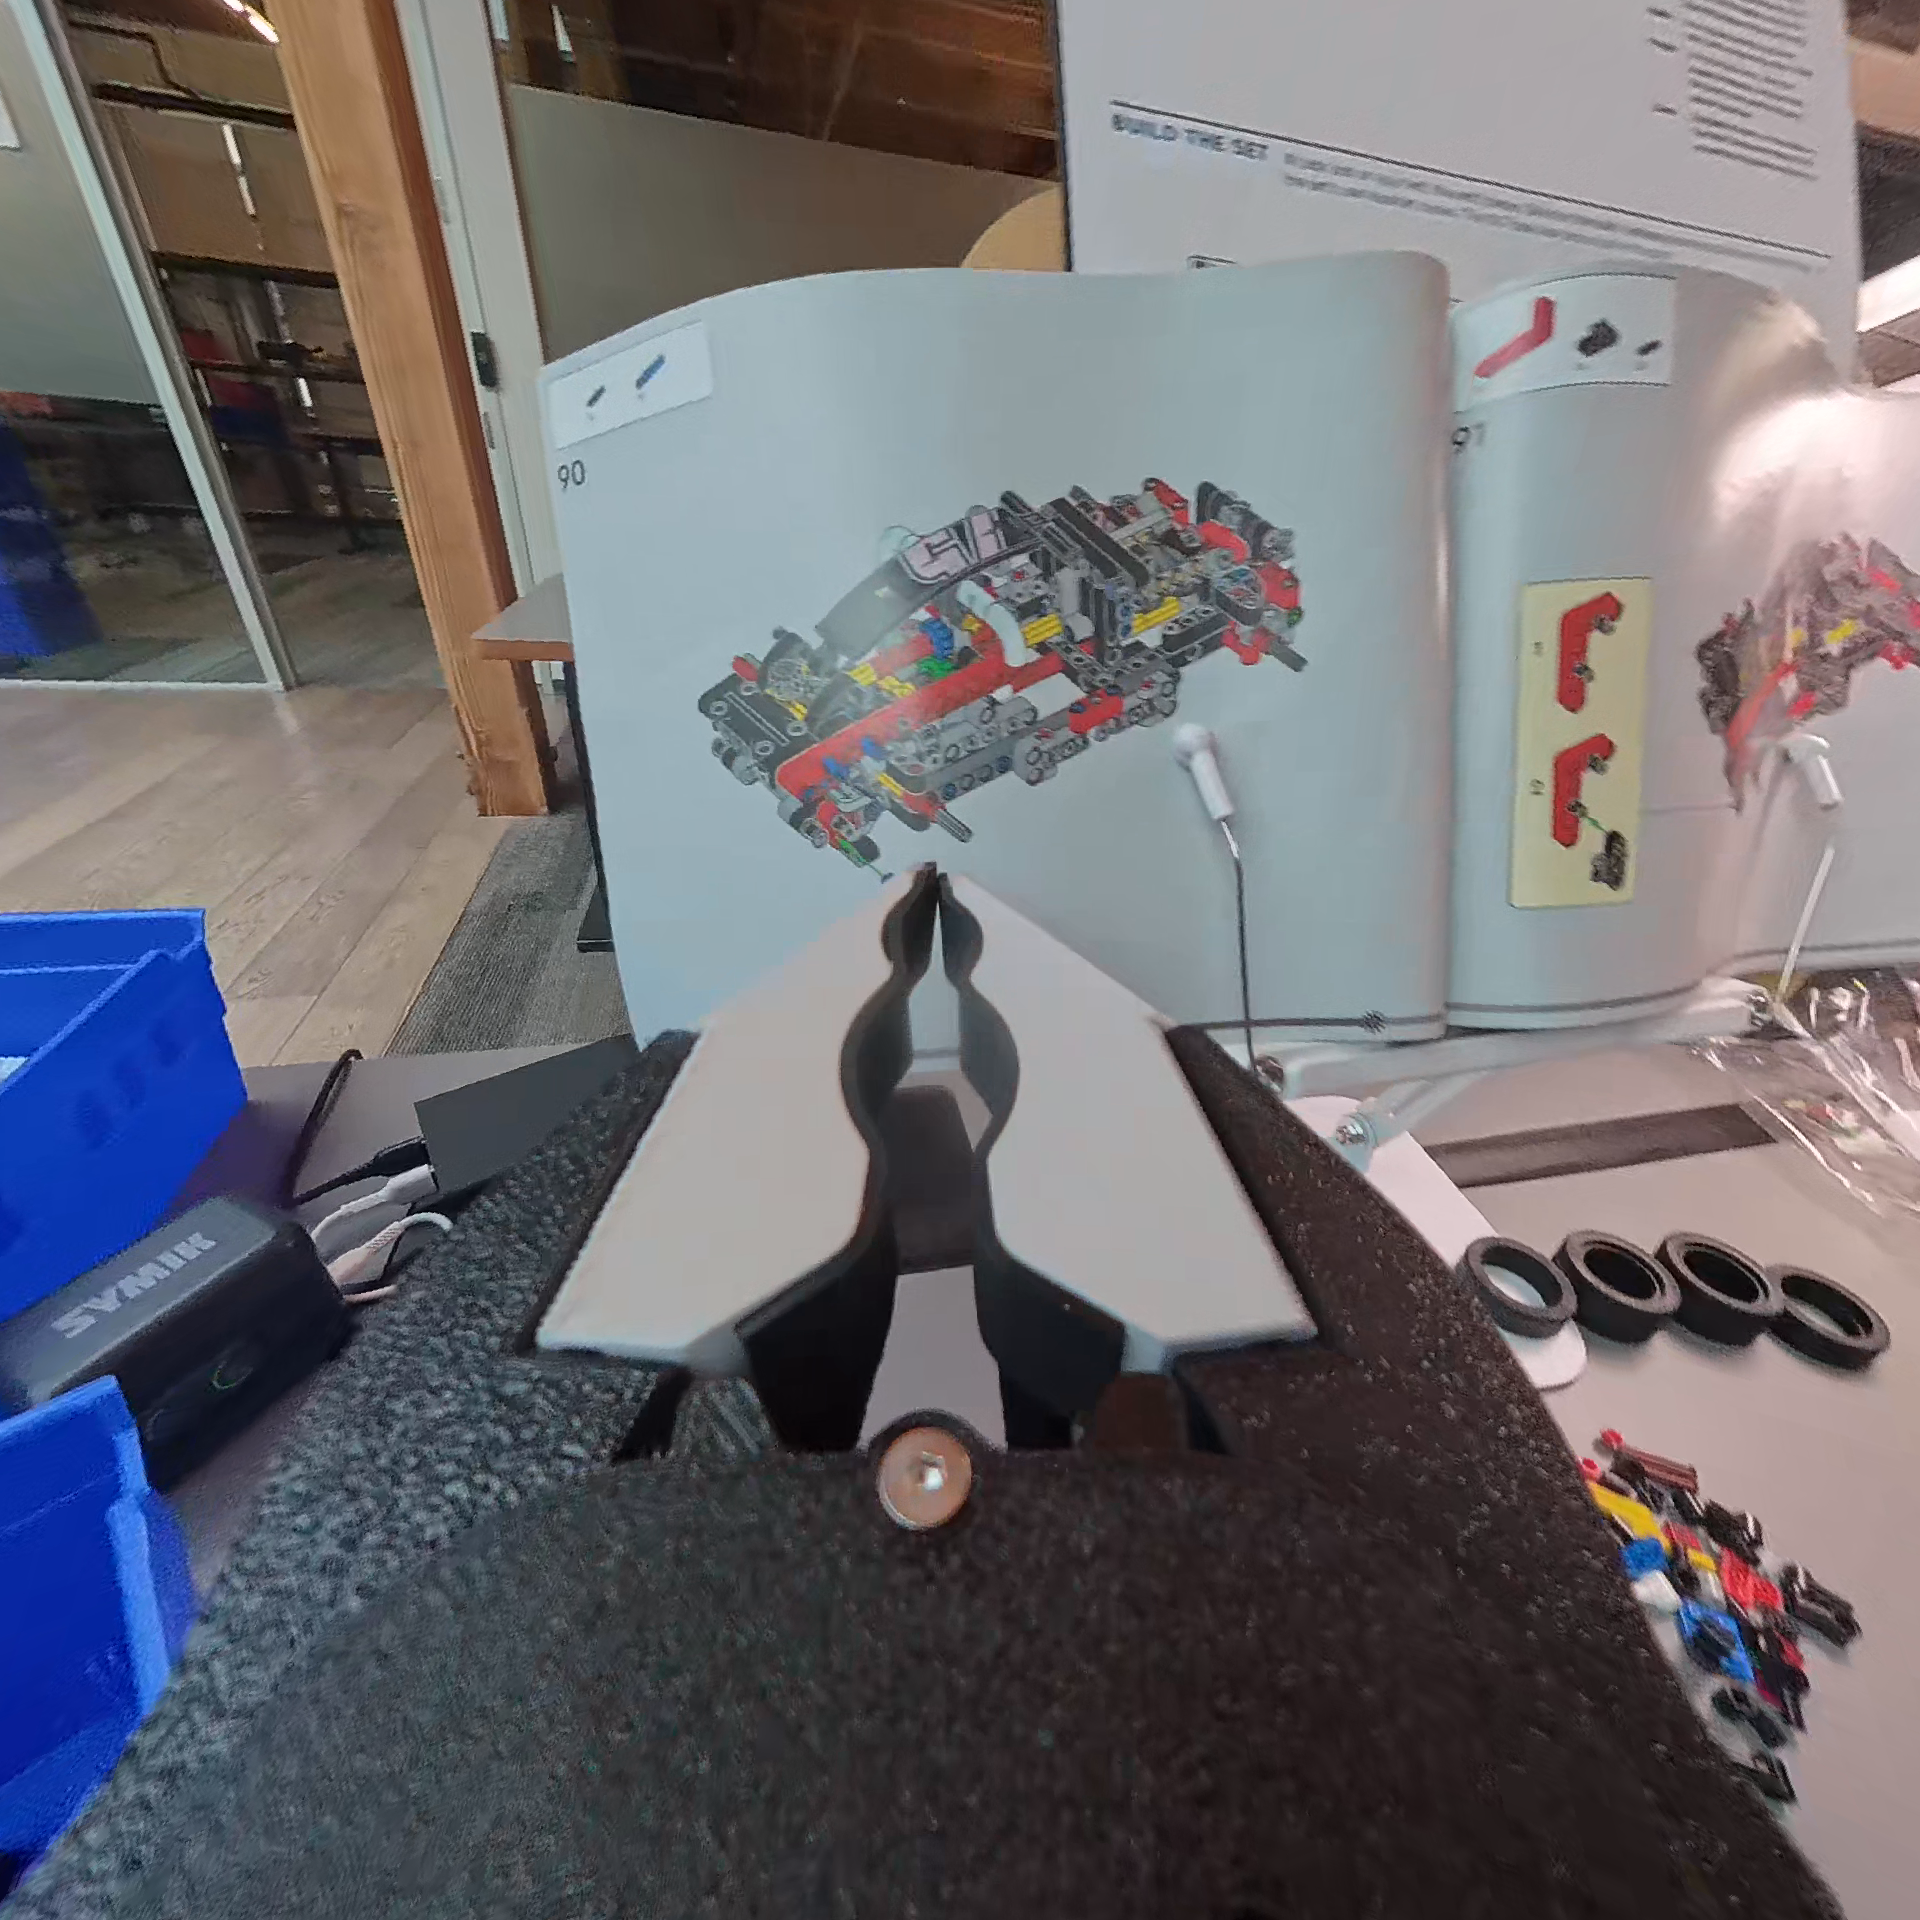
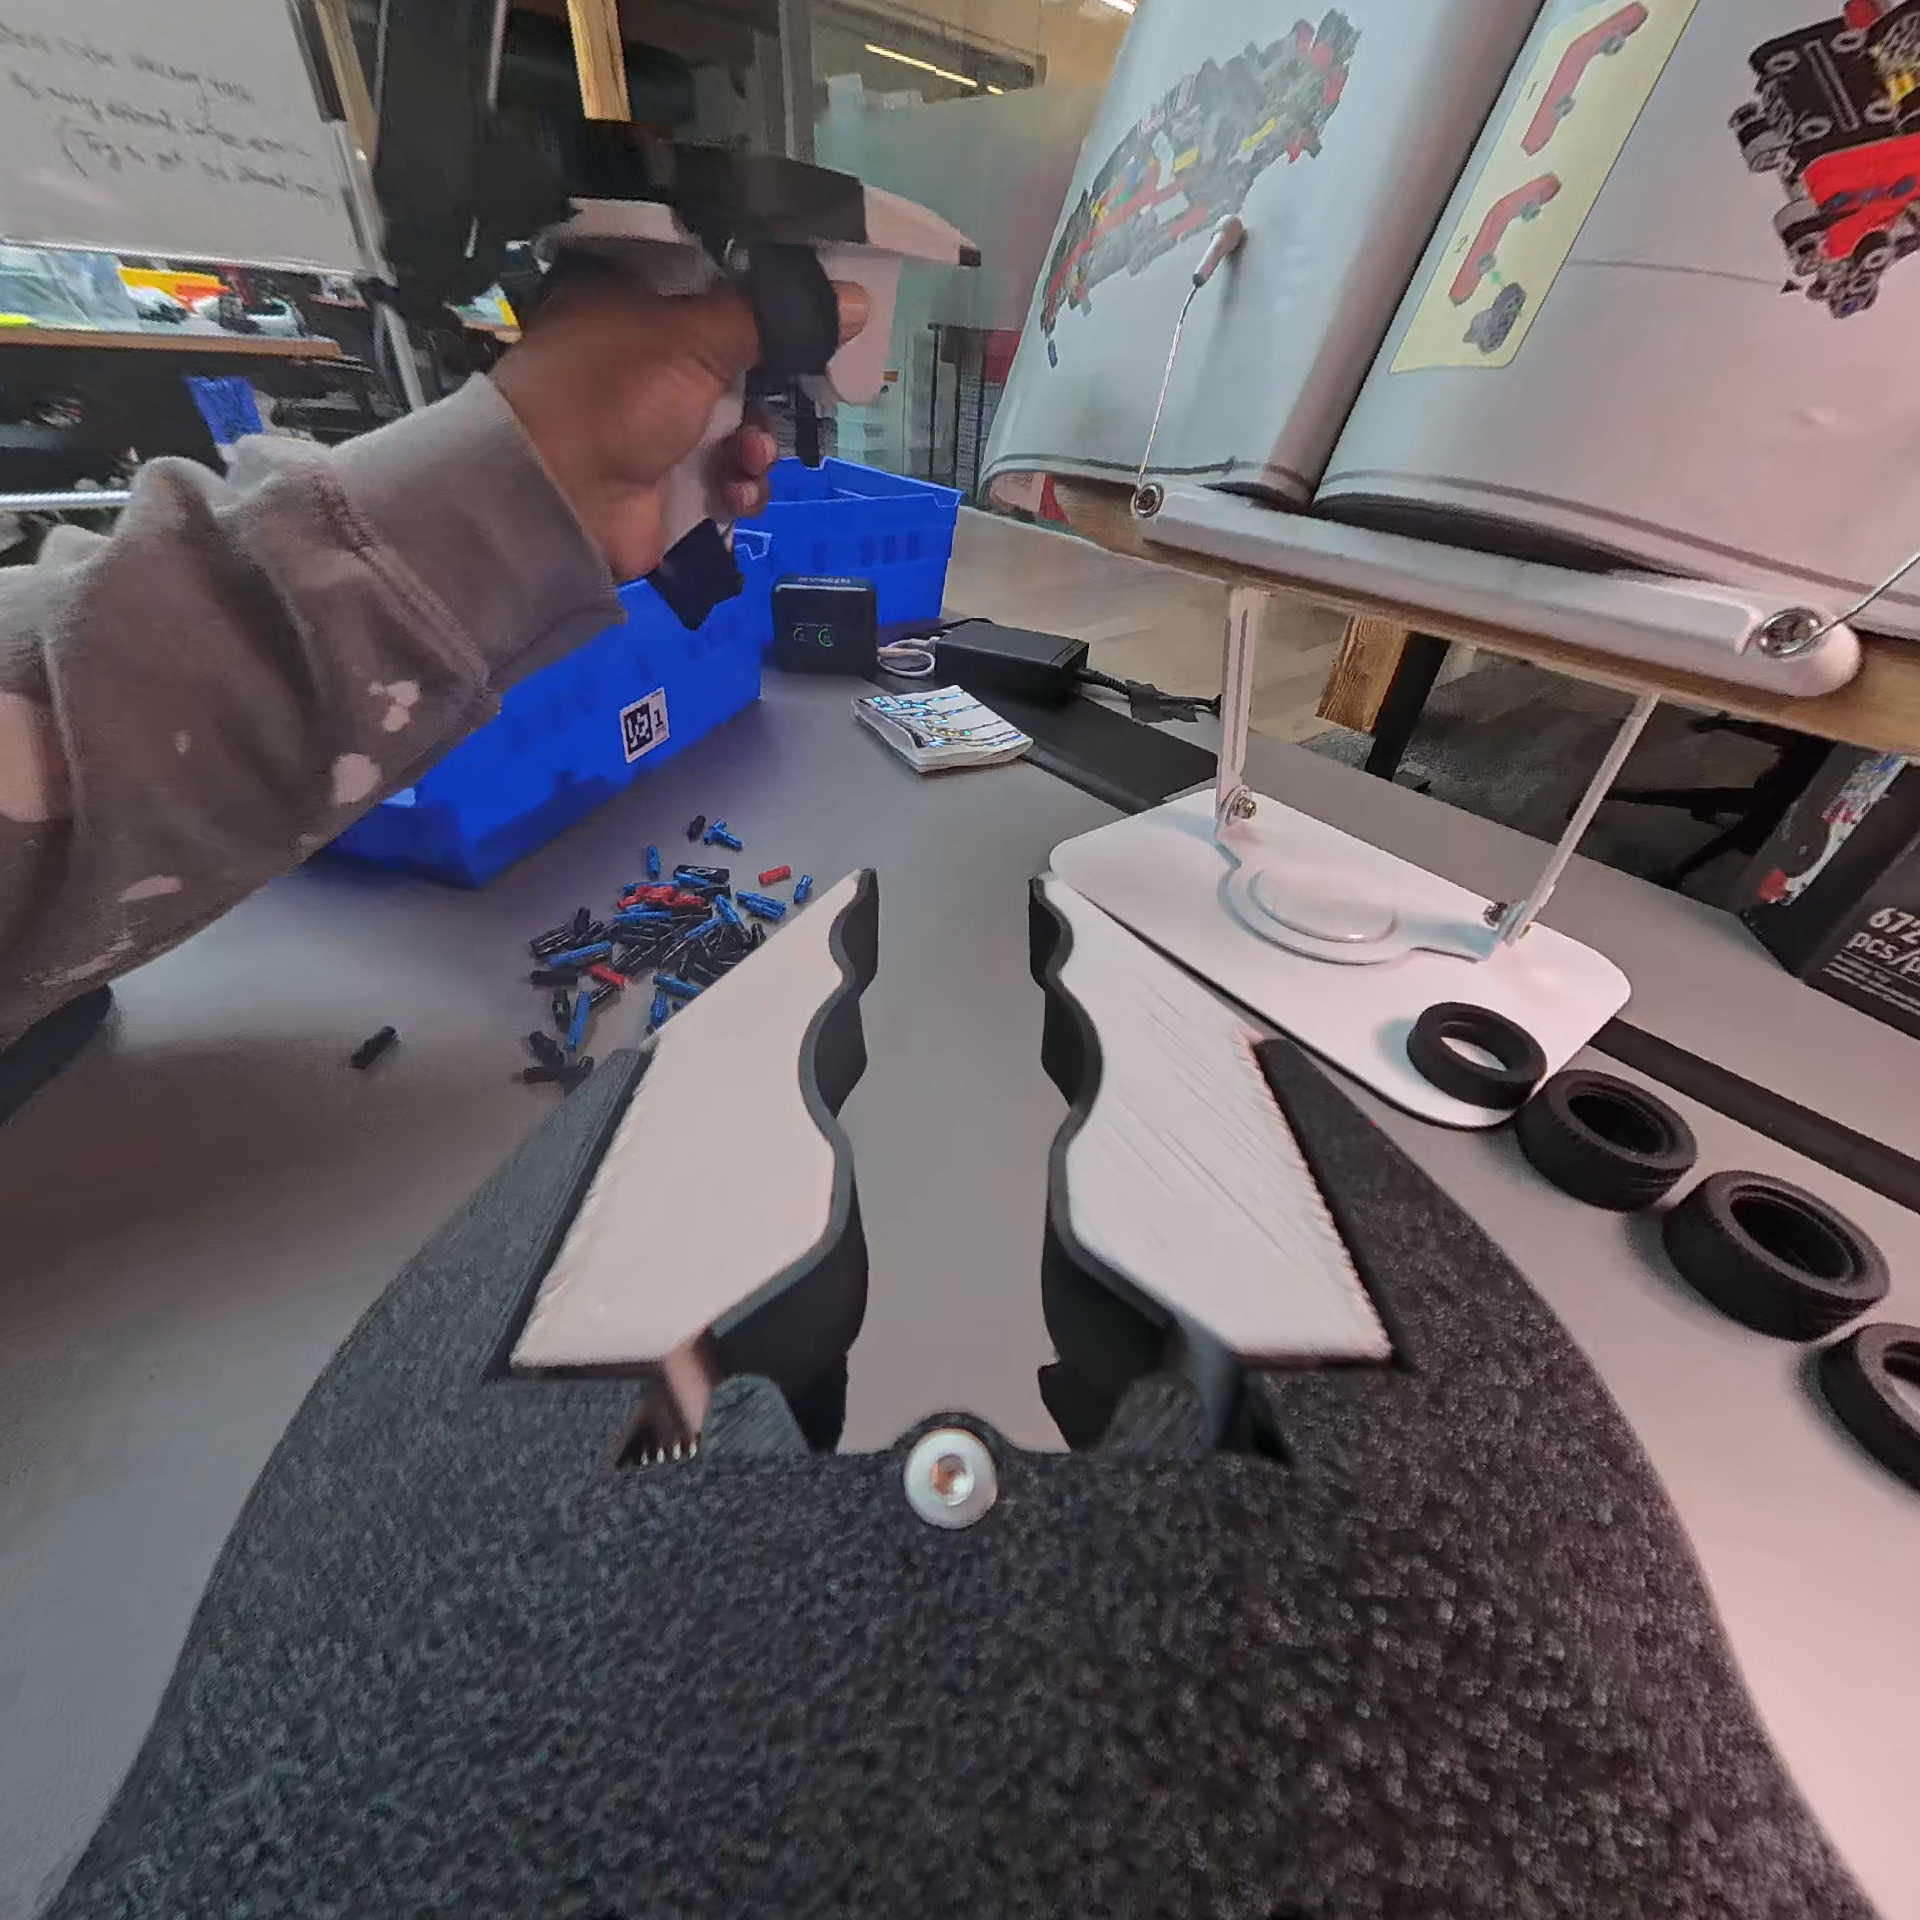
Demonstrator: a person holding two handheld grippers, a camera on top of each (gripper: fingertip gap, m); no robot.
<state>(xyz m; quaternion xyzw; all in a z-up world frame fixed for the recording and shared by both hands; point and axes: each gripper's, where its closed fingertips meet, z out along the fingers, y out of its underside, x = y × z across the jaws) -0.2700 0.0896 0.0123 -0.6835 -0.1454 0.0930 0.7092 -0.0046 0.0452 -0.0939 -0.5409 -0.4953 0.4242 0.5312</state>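
Observation:
My left gripper (image 1: 928, 881) is shut, its tips pressed together with nothing visible between them. It is raised above the table and points at an open instruction booklet (image 1: 987, 644) on a white stand. My right gripper (image 2: 951, 891) is open and empty, low over the grey table (image 2: 935, 1039). A pile of small black, blue and red pins (image 2: 665, 935) lies just left of its left finger. The stand's white base (image 2: 1330, 935) is just right of its right finger. A person's hand (image 2: 623, 416) in a grey sleeve holds the other gripper up at the upper left.
A row of black rubber tyres (image 1: 1673, 1288) lies on the table and also shows in the right wrist view (image 2: 1605, 1138). A heap of mixed coloured pieces (image 1: 1714, 1590) lies at the right. Blue bins (image 2: 582, 748), a black power unit (image 2: 823, 623) and a plastic bag (image 1: 1829, 1081) ring the area. Some 30 centimetres of space lies between my two pairs of fingers.

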